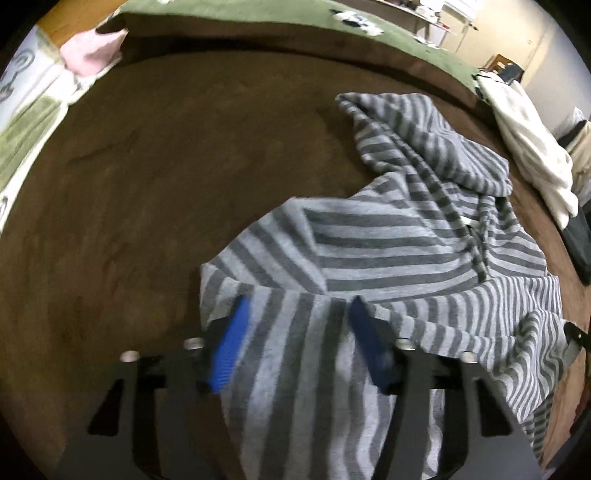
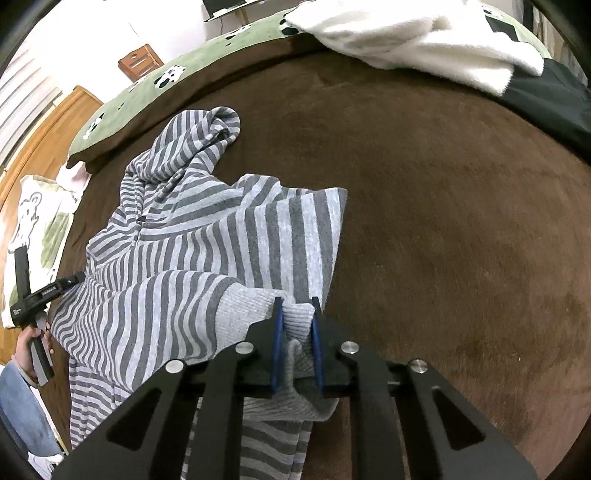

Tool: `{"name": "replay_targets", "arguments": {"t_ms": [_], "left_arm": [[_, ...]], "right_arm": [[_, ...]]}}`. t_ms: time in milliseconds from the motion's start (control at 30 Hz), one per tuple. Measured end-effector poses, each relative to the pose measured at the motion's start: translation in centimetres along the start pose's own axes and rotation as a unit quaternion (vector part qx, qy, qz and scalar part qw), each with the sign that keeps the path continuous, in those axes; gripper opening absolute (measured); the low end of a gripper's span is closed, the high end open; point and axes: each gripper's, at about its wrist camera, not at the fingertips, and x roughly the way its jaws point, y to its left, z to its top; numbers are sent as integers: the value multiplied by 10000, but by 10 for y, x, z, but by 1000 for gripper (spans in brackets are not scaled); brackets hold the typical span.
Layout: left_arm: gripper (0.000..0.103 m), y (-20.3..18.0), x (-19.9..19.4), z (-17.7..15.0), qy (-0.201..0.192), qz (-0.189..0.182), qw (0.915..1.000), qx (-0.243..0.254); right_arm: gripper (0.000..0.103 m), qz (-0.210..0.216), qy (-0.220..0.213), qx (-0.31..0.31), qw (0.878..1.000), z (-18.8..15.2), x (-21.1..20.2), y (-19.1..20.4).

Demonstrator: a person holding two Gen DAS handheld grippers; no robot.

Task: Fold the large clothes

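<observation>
A grey striped hoodie (image 1: 424,236) lies crumpled on a brown blanket (image 1: 166,177), hood toward the far side. My left gripper (image 1: 297,306) is open, its blue pads (image 1: 231,347) on either side of a fold of the hoodie's body that lies between them. My right gripper (image 2: 297,306) is shut on the hoodie's plain grey ribbed cuff (image 2: 295,321), with the striped sleeve (image 2: 147,310) trailing to the left. The hoodie also shows in the right wrist view (image 2: 207,221). The left gripper's body shows at the left edge of the right wrist view (image 2: 40,295), held in a hand.
A white fleece garment (image 1: 528,140) and a dark garment (image 2: 550,103) lie at the blanket's far right. A green bedspread (image 1: 258,14) with panda prints lies beyond. A pink cloth (image 1: 92,51) and a printed cloth (image 2: 33,229) are at the left.
</observation>
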Motion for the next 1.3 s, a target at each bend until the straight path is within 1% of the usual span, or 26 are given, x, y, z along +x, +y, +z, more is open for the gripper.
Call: {"name": "replay_targets", "arguments": {"t_ms": [33, 67, 200, 267, 367, 567, 700, 767, 900, 967, 1033, 1067, 1100, 1133, 1167, 1200, 1233, 1267, 1300], "left_arm": [[40, 1, 1, -2, 19, 9, 10000, -8], [36, 2, 1, -3, 24, 11, 10000, 1], [25, -4, 2, -11, 34, 136, 9996, 239], [16, -9, 2, -13, 30, 174, 9991, 384], [11, -12, 2, -14, -2, 247, 9982, 545], [8, -9, -7, -14, -216, 246, 9982, 495], [8, -11, -9, -12, -287, 346, 9975, 549], [8, -12, -8, -12, -303, 420, 9969, 585], [8, -11, -6, -12, -388, 768, 9942, 650], [8, -7, -3, -15, -415, 886, 9935, 582], [8, -4, -1, -17, -451, 950, 9932, 492], [8, -4, 0, -18, -459, 968, 9931, 466], [8, -4, 2, -19, -460, 978, 9932, 438], [8, -3, 3, -19, -468, 966, 9934, 413], [8, -2, 4, -19, -475, 945, 9937, 383], [8, 0, 5, -18, -476, 877, 9944, 341], [9, 2, 6, -17, -469, 821, 9950, 320], [12, 5, 6, -16, -464, 734, 9958, 298], [12, 8, 6, -16, -463, 650, 9964, 281]], "right_arm": [[14, -10, -5, 6, 10000, 1, 0, 0], [14, -28, -18, 10, 10000, 0, 0, 1], [14, -90, -56, 3, 9999, -1, -2, 2], [13, -146, -59, -20, 9999, -2, -2, 4], [11, -215, -113, -22, 9997, -2, -3, 7], [10, -375, -409, -234, 9982, 3, -18, 24], [10, -435, -657, -420, 9960, 20, -30, 33], [10, -405, -803, -445, 9950, 32, -35, 35], [10, -382, -1052, -525, 9923, 55, -39, 41], [10, -430, -1039, -570, 9920, 63, -33, 40], [10, -432, -899, -542, 9935, 63, -22, 36], [10, -446, -734, -552, 9948, 61, -13, 32], [10, -489, -478, -582, 9960, 57, 0, 28], [11, -516, -347, -593, 9963, 54, 7, 25], [13, -574, -77, -595, 9965, 49, 20, 18], [19, -630, -1, -593, 9963, 45, 26, 14], [22, -649, 41, -585, 9962, 42, 29, 10], [28, -701, 99, -569, 9959, 40, 32, 7], [44, -784, 126, -538, 9954, 38, 33, 2]]}}
